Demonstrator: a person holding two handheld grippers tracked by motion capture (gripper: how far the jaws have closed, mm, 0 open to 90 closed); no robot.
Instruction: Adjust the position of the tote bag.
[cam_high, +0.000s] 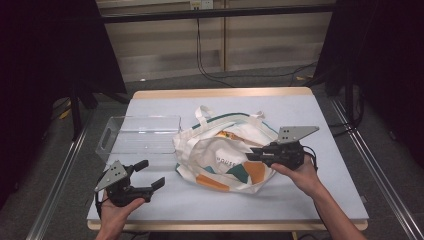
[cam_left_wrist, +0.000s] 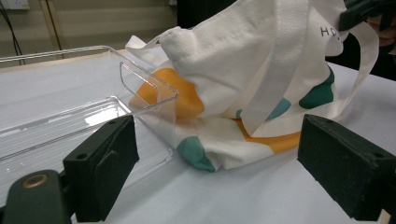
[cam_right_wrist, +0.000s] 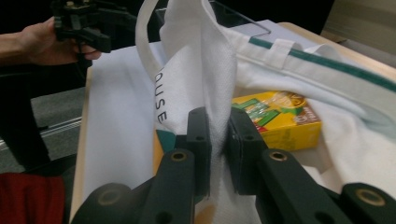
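My left gripper (cam_high: 150, 174) sits nearest me, close to the desk's (cam_high: 310, 195) near left corner, held just above the pale blue surface with my left hand (cam_high: 116, 212) under it. Its jaws stand wide apart with nothing between them; in the left gripper view the two black pads frame the bare desk and the bag beyond.

My right gripper (cam_high: 251, 155) is a little farther in, toward the right side of the desk, with my right hand (cam_high: 301, 175) behind it. Its jaws are pinched together on the cloth of the tote bag (cam_high: 220, 157): in the right gripper view a fold of the white fabric at the bag's rim runs straight down between the two pads (cam_right_wrist: 198, 140), which press it from both sides.

The tote bag lies near the middle of the desk, white with orange and green patches and dark lettering on its side. Its mouth is held open, and a green-trimmed rim and white handles (cam_high: 202, 114) show on the far side. Inside lies a yellow box (cam_right_wrist: 275, 119) with green print, resting on the bag's lower cloth.

Left of the bag, and touching it at one corner as far as I can tell, a clear plastic tray (cam_high: 120, 140) lies flat toward the desk's left edge, with a cut-out handle in its left end wall.
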